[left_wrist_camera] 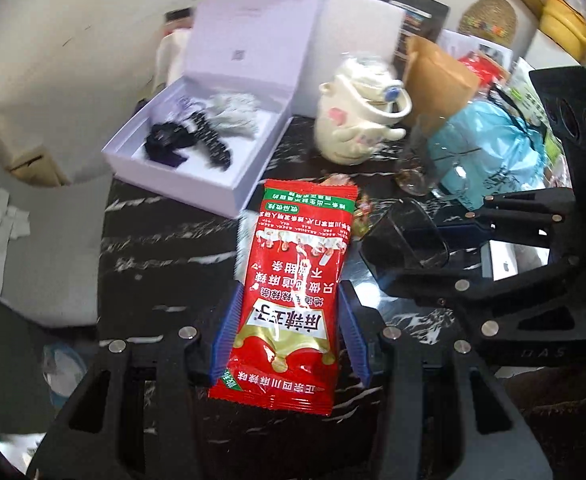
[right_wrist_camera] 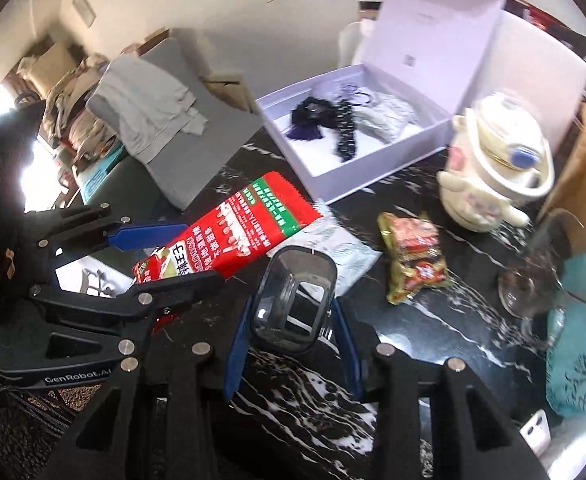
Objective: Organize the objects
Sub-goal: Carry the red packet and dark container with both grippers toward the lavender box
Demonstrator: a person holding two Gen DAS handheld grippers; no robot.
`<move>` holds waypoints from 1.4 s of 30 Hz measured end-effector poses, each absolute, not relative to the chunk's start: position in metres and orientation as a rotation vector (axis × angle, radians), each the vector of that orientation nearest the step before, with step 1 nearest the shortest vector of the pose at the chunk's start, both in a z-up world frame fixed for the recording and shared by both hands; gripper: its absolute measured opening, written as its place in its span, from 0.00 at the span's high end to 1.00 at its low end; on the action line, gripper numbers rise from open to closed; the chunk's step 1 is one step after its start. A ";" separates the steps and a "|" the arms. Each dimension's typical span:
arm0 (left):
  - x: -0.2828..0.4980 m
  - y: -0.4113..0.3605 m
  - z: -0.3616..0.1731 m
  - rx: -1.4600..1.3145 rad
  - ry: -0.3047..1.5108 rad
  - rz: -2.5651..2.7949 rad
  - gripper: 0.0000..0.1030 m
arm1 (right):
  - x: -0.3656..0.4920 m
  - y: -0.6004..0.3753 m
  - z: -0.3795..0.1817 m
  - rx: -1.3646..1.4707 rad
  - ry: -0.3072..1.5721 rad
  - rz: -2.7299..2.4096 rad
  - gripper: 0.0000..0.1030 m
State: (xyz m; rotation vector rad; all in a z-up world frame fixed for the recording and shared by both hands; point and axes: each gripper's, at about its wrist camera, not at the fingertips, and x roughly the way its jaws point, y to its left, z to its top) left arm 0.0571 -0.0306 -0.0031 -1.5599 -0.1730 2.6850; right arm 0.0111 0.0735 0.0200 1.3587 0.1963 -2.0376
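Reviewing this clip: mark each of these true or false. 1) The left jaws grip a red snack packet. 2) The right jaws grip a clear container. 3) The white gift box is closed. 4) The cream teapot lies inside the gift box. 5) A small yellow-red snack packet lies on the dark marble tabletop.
1) True: the left gripper is closed on the red snack packet.
2) True: the right gripper holds the clear container.
3) False: the white gift box stands open, lid raised.
4) False: the cream teapot stands on the tabletop beside the box.
5) True: the small snack packet lies there.
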 end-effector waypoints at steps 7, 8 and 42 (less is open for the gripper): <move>0.067 -0.066 -0.010 -1.604 -0.241 2.727 0.56 | 0.004 0.041 0.016 1.357 0.249 -1.980 0.61; 0.066 -0.071 -0.011 -1.607 -0.246 2.730 0.56 | 0.003 0.037 0.015 1.360 0.257 -1.975 0.61; -0.084 -0.159 -0.046 -1.609 -0.202 2.639 0.56 | -0.135 -0.002 -0.012 1.453 0.232 -2.098 0.61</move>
